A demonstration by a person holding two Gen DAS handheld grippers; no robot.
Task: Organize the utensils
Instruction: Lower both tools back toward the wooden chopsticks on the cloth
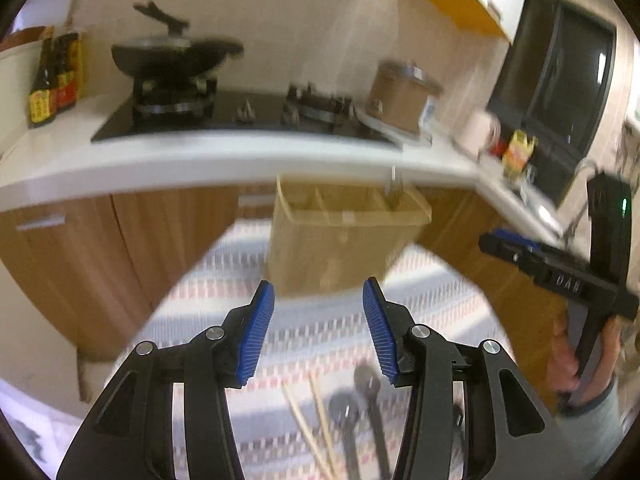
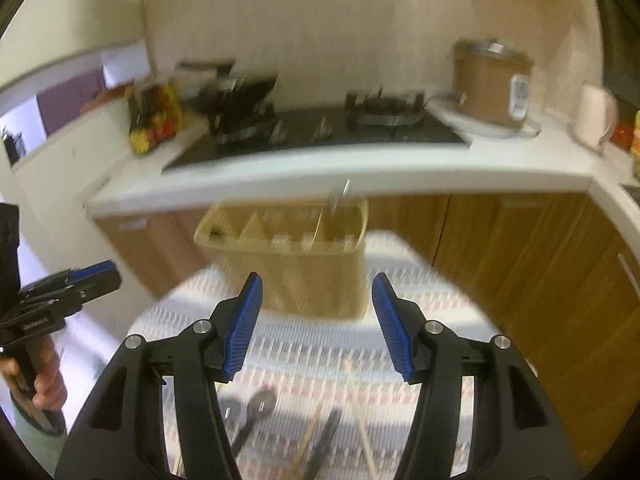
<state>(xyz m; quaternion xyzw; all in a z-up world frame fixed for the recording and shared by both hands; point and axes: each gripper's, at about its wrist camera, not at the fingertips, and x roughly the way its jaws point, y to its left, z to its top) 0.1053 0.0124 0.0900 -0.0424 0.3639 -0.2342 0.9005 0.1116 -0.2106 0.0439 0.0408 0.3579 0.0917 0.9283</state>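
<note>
A beige utensil holder (image 1: 340, 240) with several compartments stands on a patterned tablecloth (image 1: 320, 328); it also shows in the right wrist view (image 2: 304, 268). A metal utensil (image 1: 394, 184) stands in its right compartment, also visible from the right wrist (image 2: 338, 196). Black spoons (image 1: 360, 400) and wooden chopsticks (image 1: 316, 420) lie on the cloth below my left gripper (image 1: 318, 320), which is open and empty. My right gripper (image 2: 316, 320) is open and empty above black spoons (image 2: 256, 404) and chopsticks (image 2: 356, 400). Each gripper appears at the edge of the other's view, the right one (image 1: 520, 248) and the left one (image 2: 76, 280).
Behind the table runs a white counter (image 1: 200, 160) with a gas stove (image 1: 240, 112), a black wok (image 1: 172, 52), sauce bottles (image 1: 52, 80), a brown rice cooker (image 1: 404, 96) and a white kettle (image 2: 596, 120). Wooden cabinets (image 1: 100, 248) stand below the counter.
</note>
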